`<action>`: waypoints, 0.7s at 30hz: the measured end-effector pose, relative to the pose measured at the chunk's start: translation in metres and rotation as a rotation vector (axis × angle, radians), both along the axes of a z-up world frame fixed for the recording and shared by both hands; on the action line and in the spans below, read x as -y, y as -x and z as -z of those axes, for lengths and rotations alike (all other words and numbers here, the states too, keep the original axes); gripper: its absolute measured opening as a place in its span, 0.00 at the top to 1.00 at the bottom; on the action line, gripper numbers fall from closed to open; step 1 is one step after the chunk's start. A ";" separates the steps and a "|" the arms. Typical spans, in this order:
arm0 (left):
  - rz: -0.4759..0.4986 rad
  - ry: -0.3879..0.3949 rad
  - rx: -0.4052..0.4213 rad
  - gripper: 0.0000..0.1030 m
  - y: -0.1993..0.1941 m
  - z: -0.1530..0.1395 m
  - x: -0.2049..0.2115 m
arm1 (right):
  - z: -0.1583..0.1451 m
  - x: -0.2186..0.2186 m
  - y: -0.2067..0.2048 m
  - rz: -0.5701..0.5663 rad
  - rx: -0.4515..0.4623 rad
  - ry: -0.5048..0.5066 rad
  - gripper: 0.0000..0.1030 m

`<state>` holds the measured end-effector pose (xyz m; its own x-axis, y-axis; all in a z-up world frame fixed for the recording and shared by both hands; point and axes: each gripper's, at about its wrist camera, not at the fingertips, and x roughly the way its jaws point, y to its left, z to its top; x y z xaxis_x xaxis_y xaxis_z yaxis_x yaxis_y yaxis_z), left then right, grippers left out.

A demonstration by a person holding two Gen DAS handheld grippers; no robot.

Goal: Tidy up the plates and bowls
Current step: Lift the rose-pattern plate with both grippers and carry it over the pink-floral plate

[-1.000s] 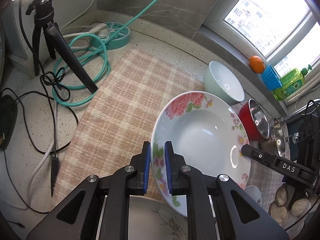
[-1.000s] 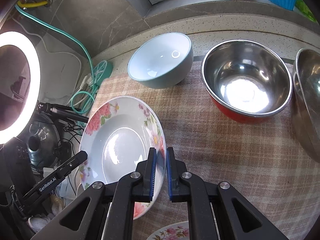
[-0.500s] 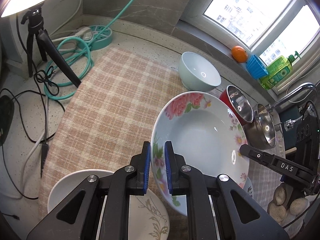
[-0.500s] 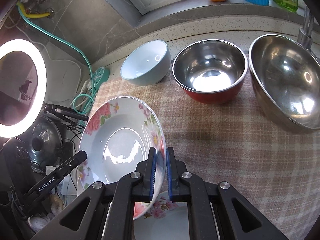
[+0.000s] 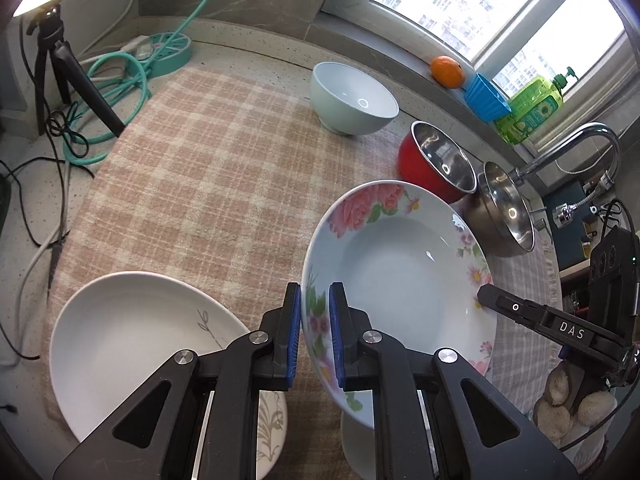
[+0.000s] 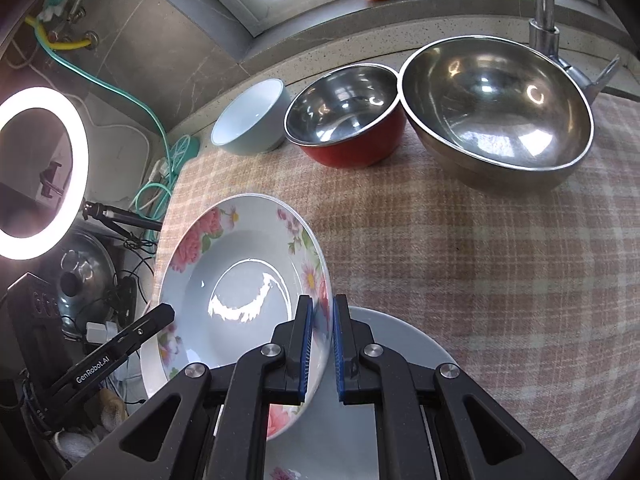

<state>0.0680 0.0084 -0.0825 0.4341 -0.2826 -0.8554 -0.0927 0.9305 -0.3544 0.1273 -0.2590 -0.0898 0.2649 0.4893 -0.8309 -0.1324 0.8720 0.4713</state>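
- Step in hand: the floral plate [image 5: 396,280] is held off the checked cloth [image 5: 208,184] by both grippers, each pinching the rim on an opposite side; this reads as the carrying stage of stacking the plates.
- Left gripper [image 5: 314,336]: jaws closed on the plate's near-left rim. Right gripper [image 6: 320,344]: jaws closed on the right-hand rim, the plate tilting down toward the left in that view.
- Below the load: a white plate with a leaf sprig [image 5: 132,344] lies on the cloth to the left, and another plate [image 6: 384,384] lies directly under the right gripper; whether the held plate touches it cannot be told.
- Next move, as judged: level the plate over the chosen stack, lower it squarely, then release both sides together.
- Edges: the pale blue bowl [image 5: 352,100], red bowl [image 5: 436,164] and steel bowl [image 6: 496,108] stand in a row at the far side, well apart from the plate.
- Open room: the middle of the cloth is bare; the tap [image 6: 544,8] and tripod [image 5: 60,60] bound the ends.
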 end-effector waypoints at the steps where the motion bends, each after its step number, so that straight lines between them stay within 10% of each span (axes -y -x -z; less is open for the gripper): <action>1: 0.005 0.002 -0.001 0.88 0.002 0.000 0.003 | 0.000 0.004 0.002 0.004 -0.001 0.000 0.91; 21: 0.086 0.010 -0.038 0.88 0.036 0.009 0.048 | 0.015 0.057 0.057 0.074 -0.023 0.008 0.91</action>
<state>0.0321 -0.0397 -0.0915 0.3748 -0.3257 -0.8680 -0.0267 0.9321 -0.3613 0.0705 -0.3158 -0.1046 0.2807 0.4623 -0.8411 -0.0561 0.8828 0.4664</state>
